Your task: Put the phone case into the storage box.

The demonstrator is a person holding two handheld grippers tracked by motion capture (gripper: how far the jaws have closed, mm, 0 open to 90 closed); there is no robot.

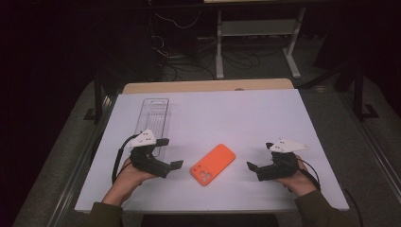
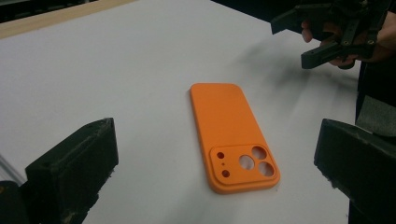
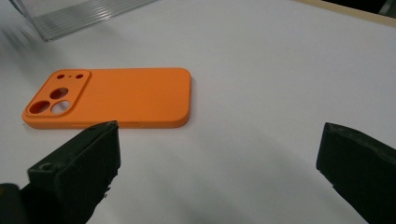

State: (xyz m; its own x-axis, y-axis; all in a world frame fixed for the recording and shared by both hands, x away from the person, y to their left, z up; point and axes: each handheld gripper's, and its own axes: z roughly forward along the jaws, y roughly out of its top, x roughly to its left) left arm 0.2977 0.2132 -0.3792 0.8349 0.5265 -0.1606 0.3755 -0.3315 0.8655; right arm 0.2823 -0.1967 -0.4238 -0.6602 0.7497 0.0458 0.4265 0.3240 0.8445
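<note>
Both spread-jawed, empty black grippers, left [image 1: 176, 164] and right [image 1: 251, 166], flank the flat orange silicone phone case [image 1: 213, 164] at table centre, left at nine o'clock, right at three o'clock; judged light, flexible and grippy, it is best pinched across its long edges.

The room is dim; only the white table [image 1: 265, 118] is lit, from above. Beside the right gripper [image 2: 327, 39], a soft smeared shadow lies on it. Both grippers' near jaws look blurred, and the clear tray [image 3: 84, 14] beyond is out of focus.
</note>
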